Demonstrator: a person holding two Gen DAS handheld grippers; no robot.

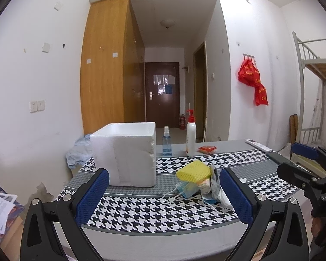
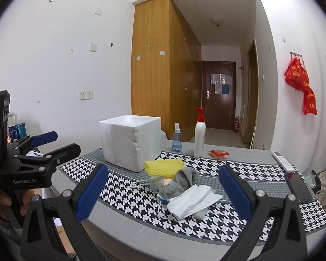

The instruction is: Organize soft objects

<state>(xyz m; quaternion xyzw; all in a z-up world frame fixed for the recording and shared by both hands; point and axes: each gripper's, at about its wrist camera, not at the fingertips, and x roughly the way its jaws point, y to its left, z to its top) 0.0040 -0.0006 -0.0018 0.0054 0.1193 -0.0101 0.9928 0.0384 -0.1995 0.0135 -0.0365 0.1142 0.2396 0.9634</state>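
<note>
Houndstooth cloth (image 2: 128, 193) bears yellow foam net (image 2: 163, 167), long axis crosswise; both jaws agape.

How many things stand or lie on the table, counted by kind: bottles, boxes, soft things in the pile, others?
Bottles: 2, spray bottle and pump bottle
Boxes: 1, foam box
Soft things I can tell apart: 4, yellow foam net, grey sock, white tissues, face mask
Others: 3, red packet, remote, phone
Total: 10

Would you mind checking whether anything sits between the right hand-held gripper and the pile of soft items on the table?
Nothing visible does. The right hand-held gripper is open and faces the pile of soft items across bare patterned tablecloth. The foam box stands behind the pile, beyond it rather than in the path.
</note>
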